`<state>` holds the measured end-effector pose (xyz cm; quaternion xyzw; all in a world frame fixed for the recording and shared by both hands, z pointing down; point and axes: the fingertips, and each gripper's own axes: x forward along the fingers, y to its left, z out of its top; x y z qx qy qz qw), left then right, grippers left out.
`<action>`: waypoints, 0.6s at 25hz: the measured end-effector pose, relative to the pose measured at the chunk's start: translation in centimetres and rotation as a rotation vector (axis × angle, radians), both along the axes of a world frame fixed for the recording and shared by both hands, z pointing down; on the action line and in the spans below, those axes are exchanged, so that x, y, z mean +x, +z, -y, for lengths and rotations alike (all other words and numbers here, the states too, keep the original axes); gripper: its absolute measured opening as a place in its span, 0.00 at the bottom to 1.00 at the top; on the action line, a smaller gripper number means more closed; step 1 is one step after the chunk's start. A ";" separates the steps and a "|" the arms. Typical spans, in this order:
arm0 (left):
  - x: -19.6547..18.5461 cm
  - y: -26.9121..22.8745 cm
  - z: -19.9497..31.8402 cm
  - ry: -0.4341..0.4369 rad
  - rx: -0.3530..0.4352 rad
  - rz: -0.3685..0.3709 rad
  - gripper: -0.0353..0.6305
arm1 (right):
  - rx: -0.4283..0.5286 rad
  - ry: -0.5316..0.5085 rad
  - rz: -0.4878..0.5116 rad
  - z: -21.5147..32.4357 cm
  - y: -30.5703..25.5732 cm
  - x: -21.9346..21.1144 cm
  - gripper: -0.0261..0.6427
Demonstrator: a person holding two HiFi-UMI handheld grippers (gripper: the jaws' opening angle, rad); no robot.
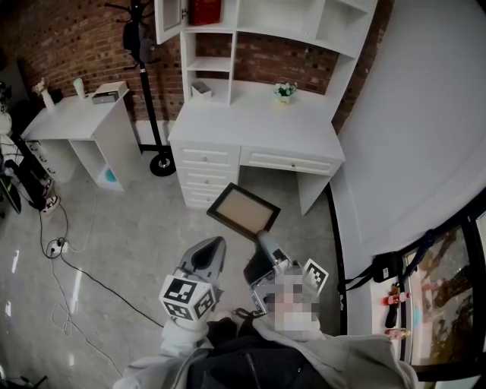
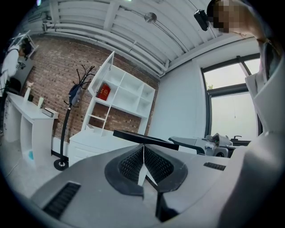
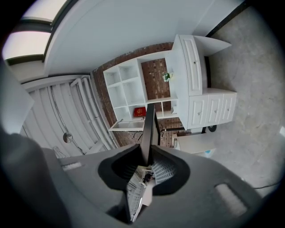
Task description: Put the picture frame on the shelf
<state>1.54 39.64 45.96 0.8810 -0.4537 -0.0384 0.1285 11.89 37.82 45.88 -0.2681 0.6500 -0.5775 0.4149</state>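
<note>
My right gripper (image 1: 264, 239) is clamped on the picture frame (image 1: 243, 211). In the right gripper view the jaws are closed part-way with the frame's thin dark edge (image 3: 148, 133) pinched between the pads. In the head view the frame is in the air in front of me, over the grey floor (image 1: 121, 251) and just short of the white desk (image 1: 254, 125). It is tilted, showing its dark border and tan panel. It is not yet on the shelf (image 1: 258, 30), which rises from the back of the desk against the brick wall (image 1: 68, 38).

My left gripper (image 1: 216, 247) holds nothing. In its own view the two ribbed pads (image 2: 131, 164) meet along a closed seam with nothing between them. It sits just beside the right gripper, on its left, and the frame (image 2: 142, 137) shows edge-on beyond it.

A small potted plant (image 1: 285, 90) stands on the desk top, and a red item (image 1: 205, 11) sits in an upper compartment of the shelf. A black coat stand (image 1: 144, 76) stands between this desk and a second white desk (image 1: 76, 114) further left.
</note>
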 end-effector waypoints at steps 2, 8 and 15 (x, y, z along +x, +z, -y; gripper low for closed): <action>-0.4 0.1 0.4 0.004 -0.001 0.001 0.06 | -0.001 0.002 0.005 0.3 0.1 -0.4 0.15; -0.6 0.2 1.3 0.020 -0.005 0.007 0.06 | -0.021 0.024 0.007 1.3 0.5 -0.4 0.14; -0.5 0.6 4.2 0.024 -0.016 0.011 0.06 | 0.004 0.020 -0.035 4.5 0.4 -0.4 0.15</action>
